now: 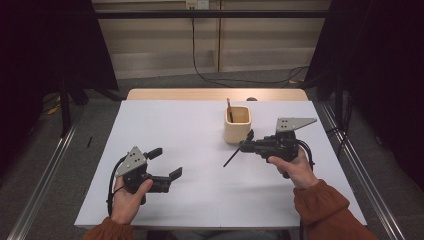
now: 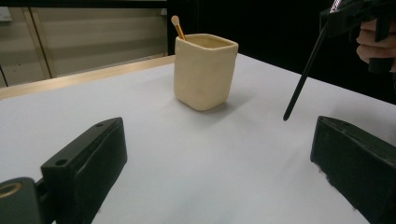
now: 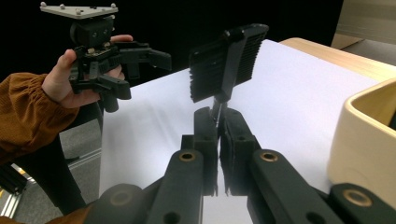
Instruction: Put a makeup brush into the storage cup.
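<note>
Because its brush head (image 3: 227, 60) is pinched near the handle's top, the black brush (image 1: 233, 156) hangs slanted at centre frame, clenched in the right gripper (image 1: 246, 146) beside the cream cup (image 1: 237, 125); lower left, the left gripper (image 1: 168, 163) waits released.

Table (image 1: 200, 190): white top, wooden strip along the far edge. Standing on it right of centre, a cream square-sided cup (image 1: 237, 125), upright, wooden stick inside.
</note>
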`<state>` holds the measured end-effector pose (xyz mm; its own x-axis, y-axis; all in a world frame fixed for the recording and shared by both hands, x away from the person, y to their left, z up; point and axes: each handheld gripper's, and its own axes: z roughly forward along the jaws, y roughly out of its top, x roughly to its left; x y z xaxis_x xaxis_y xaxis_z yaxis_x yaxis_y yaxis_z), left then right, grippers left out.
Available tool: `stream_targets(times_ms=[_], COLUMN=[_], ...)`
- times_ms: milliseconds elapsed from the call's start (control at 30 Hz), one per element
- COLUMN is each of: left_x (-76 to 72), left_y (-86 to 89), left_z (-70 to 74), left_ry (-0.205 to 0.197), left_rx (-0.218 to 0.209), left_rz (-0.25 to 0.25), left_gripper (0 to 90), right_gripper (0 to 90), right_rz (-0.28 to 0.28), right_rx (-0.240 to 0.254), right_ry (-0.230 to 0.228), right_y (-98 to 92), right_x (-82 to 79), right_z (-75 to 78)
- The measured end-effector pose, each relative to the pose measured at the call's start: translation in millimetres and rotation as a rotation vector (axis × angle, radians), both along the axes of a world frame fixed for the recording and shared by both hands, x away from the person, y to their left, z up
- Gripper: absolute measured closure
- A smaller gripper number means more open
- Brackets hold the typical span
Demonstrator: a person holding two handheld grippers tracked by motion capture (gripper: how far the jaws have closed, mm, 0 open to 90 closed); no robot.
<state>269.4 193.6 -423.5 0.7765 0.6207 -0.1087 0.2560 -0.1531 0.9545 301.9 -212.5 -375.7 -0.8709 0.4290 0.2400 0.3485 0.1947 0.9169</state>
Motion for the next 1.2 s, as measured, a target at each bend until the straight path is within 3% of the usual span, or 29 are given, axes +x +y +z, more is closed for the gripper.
stream_targets(times_ms=[300, 500, 767, 1200], left_x=[-6.2, -5.9, -10.9, -12.9], left_y=[9.8, 16.1, 21.4, 27.4], left_z=[-4.5, -4.9, -8.7, -8.7], left_ry=[0.007, 0.005, 0.007, 0.008], left_rx=[-0.009, -0.02, 0.003, -0.001], left_rz=[-0.002, 0.025, 0.033, 0.046], left_gripper=[3.2, 3.2, 3.4, 3.6], right_gripper=[85.3, 85.3, 85.3, 85.3], right_rz=[-0.049, -0.084, -0.123, -0.18], right_rx=[-0.011, -0.017, -0.023, -0.064], right_ry=[-0.01, -0.025, -0.041, -0.071], right_y=[-13.1, -21.6, -31.9, -39.0], right_x=[2.7, 6.2, 16.8, 36.7], right_z=[9.3, 20.0, 41.2, 67.0])
